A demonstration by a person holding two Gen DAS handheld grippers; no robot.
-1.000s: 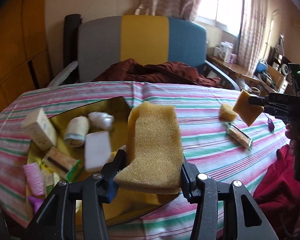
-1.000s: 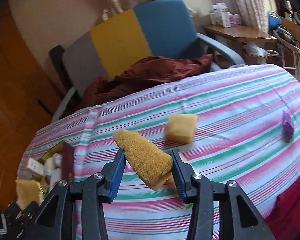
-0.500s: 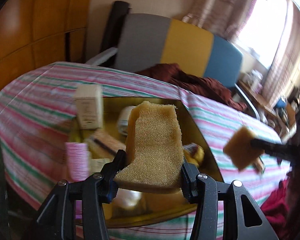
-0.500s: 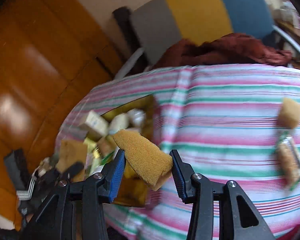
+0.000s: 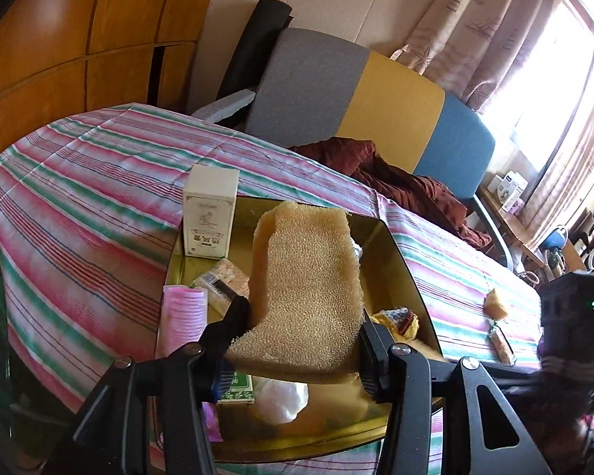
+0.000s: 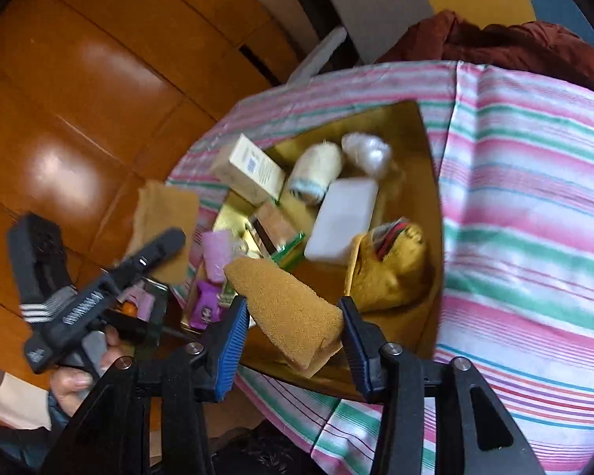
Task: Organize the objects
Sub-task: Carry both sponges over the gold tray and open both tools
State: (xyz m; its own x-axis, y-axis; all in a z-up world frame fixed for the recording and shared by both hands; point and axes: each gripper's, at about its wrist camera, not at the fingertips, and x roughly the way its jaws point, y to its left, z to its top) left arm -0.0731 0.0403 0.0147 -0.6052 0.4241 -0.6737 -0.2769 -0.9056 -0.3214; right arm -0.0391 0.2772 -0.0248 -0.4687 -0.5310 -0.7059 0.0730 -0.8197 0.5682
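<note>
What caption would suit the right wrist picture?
Right gripper carries a yellow sponge wedge above the crowded gold tray on a striped tablecloth.

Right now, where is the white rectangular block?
In the right wrist view the white rectangular block lies inside the gold tray, near its middle, just below the cream roll and beside the yellow pouch.
</note>
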